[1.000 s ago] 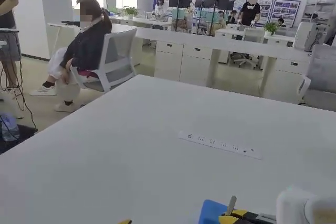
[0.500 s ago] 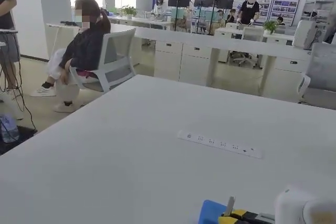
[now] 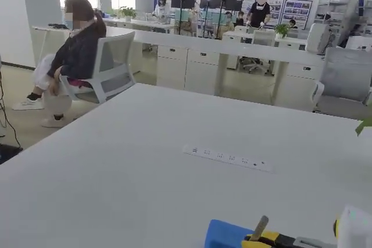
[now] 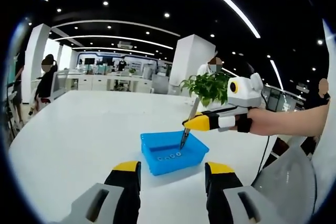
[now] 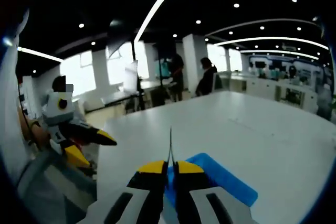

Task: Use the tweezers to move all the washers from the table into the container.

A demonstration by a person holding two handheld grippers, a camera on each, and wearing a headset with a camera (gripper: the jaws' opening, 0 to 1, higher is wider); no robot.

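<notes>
about 5 washers (image 4: 169,157) already lie in the blue container (image 4: 163,167), lower centre of the left gripper view, so the job looks well along, though i cannot tell whether any are left on the white table (image 4: 79,135). the right gripper (image 4: 191,123), at the centre right of that frame, is clenched on the tweezers (image 4: 184,137), whose tips dip into the container just above the washers. the left gripper (image 4: 173,182), at the bottom edge, has its jaws spread wide, grasping nothing and touching nothing.
</notes>
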